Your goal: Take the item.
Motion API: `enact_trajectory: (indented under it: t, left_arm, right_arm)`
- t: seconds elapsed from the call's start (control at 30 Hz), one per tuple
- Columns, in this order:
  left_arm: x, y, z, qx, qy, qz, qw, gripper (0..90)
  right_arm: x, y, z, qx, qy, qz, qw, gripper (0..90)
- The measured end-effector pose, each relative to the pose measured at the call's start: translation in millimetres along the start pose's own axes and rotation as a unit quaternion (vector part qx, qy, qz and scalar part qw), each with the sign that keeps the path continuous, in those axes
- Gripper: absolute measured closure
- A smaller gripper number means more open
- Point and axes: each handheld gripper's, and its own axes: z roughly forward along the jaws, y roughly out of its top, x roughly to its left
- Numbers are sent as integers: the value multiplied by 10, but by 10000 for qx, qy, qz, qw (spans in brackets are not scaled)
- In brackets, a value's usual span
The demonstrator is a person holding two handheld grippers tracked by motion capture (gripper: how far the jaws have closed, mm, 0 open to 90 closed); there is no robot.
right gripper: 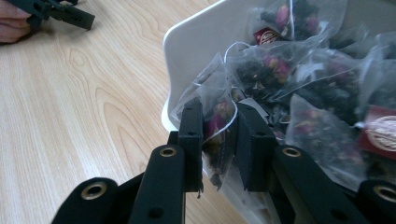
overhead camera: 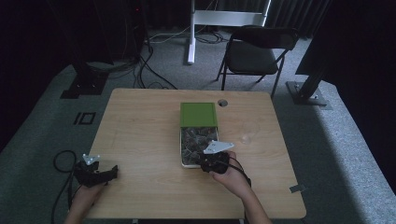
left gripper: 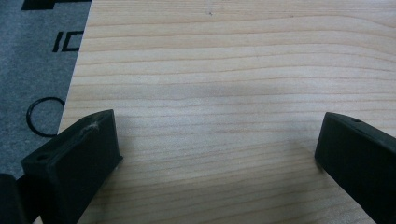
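A white box [overhead camera: 183, 161] with a green lid [overhead camera: 198, 114] pushed back sits mid-table, holding several clear tea bags [right gripper: 327, 93] of dark leaves and pink buds. My right gripper [right gripper: 219, 140] reaches over the box's near corner [right gripper: 187, 60], shut on one tea bag [right gripper: 217, 119] pinched between its pads. In the high view the right gripper [overhead camera: 210, 161] lies at the box's near end under a hand. My left gripper [overhead camera: 112, 171] rests at the table's near left edge, open with bare wood between its fingers [left gripper: 79, 163].
The wooden table [overhead camera: 140, 135] has a round cable hole [overhead camera: 222, 102] behind the box. A black folding chair [overhead camera: 254, 53] and a white stand [overhead camera: 191, 32] are beyond the far edge. Cables [overhead camera: 63, 161] trail on the grey floor at left.
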Motion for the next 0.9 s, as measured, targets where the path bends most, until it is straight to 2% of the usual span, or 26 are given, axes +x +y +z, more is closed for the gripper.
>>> enact_trajectory:
  t: [0.37,0.9]
  left_arm:
    - [0,0,0,0,-1,0,10000,3]
    - [0,0,0,1,-1,1,10000,3]
  right_arm:
    - [-47,90,-207,-205,-34,30,9998,749]
    - [-276,192,-500,-684,-327,295,9967,750]
